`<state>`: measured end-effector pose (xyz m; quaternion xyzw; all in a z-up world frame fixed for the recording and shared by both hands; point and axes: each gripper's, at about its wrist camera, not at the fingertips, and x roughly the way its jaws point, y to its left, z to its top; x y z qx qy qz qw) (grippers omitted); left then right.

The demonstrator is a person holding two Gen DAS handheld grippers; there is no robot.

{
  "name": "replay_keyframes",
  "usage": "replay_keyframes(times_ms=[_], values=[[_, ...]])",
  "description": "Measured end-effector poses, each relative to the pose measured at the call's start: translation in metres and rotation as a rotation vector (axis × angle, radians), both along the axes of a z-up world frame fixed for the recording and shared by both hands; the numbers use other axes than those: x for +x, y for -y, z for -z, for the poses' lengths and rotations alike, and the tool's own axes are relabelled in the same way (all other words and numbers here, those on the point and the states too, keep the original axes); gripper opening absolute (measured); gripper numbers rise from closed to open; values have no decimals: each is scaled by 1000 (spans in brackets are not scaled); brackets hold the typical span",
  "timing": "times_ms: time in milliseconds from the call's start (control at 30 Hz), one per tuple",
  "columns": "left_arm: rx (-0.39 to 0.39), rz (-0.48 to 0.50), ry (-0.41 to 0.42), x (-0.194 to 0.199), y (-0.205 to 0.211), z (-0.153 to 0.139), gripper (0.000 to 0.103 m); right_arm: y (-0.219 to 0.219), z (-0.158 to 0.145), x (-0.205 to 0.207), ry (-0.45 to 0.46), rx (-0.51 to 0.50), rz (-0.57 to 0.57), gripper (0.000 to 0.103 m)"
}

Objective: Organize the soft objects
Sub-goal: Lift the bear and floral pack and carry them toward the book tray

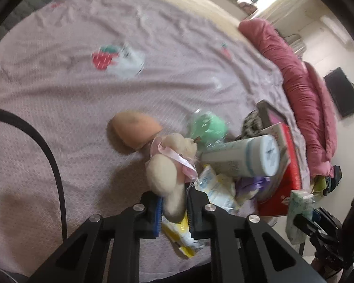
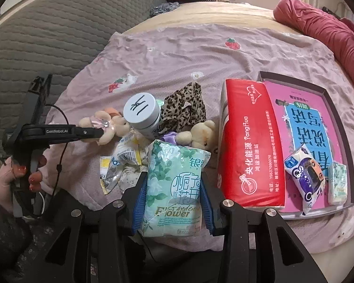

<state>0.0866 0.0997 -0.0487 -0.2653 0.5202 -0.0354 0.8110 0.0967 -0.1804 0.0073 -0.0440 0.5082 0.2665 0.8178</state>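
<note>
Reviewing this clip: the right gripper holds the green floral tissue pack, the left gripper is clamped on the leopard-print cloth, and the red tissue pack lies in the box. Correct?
Not quite. The left gripper is clamped on the cream plush bunny, not the leopard-print cloth, which lies untouched in the pile; the left wrist view shows it. The right gripper does hold the green floral tissue pack, and the red tissue pack lies in the box.

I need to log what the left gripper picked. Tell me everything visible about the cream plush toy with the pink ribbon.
The cream plush toy is a small, fuzzy stuffed rabbit with a pink satin ribbon and a shiny bead. The left gripper is shut on one limb, blue-padded fingers pinching it. It hangs just above the pink bedsheet, beside the white canister.
</note>
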Motion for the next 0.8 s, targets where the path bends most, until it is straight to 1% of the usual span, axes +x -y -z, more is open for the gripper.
replay_keyframes(times_ms=[133, 200, 233, 500, 600, 800], values=[[27, 14, 44, -4, 8, -21, 17, 3, -10, 0, 29, 26, 5, 42], [26, 18, 68, -6, 10, -32, 17, 4, -15, -1, 46, 36, 7, 42], [19, 23, 87, -7, 13, -40, 17, 5, -19, -1, 57, 42, 7, 42], [66, 69, 200, -12, 38, -100, 17, 17, -43, -1, 122, 85, 38, 42], [96, 98, 247, -13, 52, -123, 17, 28, -49, -3, 144, 96, 59, 42], [115, 149, 294, -14, 81, -149, 17, 47, -64, -5, 188, 107, 103, 42]])
